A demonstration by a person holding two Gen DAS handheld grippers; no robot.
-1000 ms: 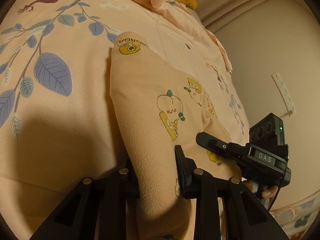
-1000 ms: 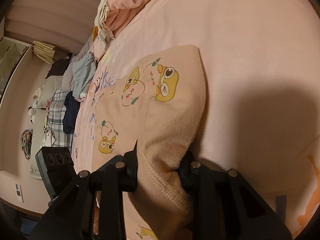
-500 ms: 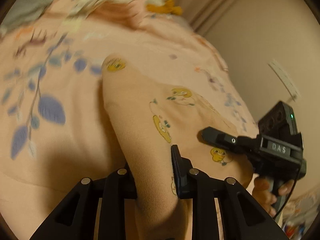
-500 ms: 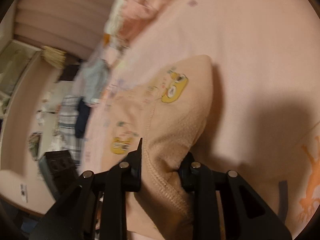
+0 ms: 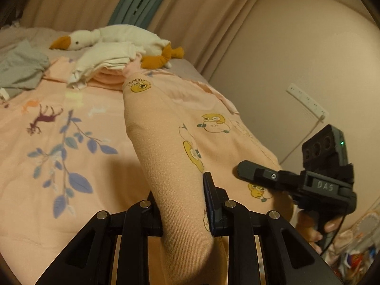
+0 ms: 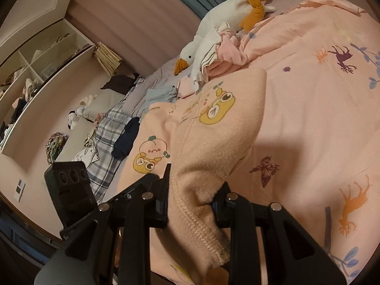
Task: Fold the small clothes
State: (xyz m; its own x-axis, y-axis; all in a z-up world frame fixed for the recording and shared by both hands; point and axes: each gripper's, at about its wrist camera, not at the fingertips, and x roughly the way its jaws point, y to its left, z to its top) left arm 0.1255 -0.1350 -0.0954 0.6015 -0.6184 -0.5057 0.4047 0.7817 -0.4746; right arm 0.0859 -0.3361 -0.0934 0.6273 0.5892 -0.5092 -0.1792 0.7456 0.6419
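Observation:
A small peach garment [image 5: 171, 142] with yellow cartoon prints stretches from the bed up into both grippers. My left gripper [image 5: 182, 204] is shut on one edge of it. My right gripper [image 6: 192, 204] is shut on its stitched hem [image 6: 199, 225], and the garment [image 6: 213, 130] runs away from it toward the pile of clothes. The right gripper also shows in the left wrist view [image 5: 247, 171], lying against the garment's right side. The far end of the garment still rests on the pink printed bedcover [image 5: 47, 142].
A white plush goose [image 5: 114, 35] and a pile of pink and white clothes [image 5: 104, 68] lie at the far end of the bed. Grey and plaid clothes [image 6: 106, 142] lie at the bed's left side. A wall [image 5: 273, 59] runs along the right.
Both grippers have risen and tilted upward with the garment held, lifting its near end off the bed. The goose, curtains and shelves have come into view.

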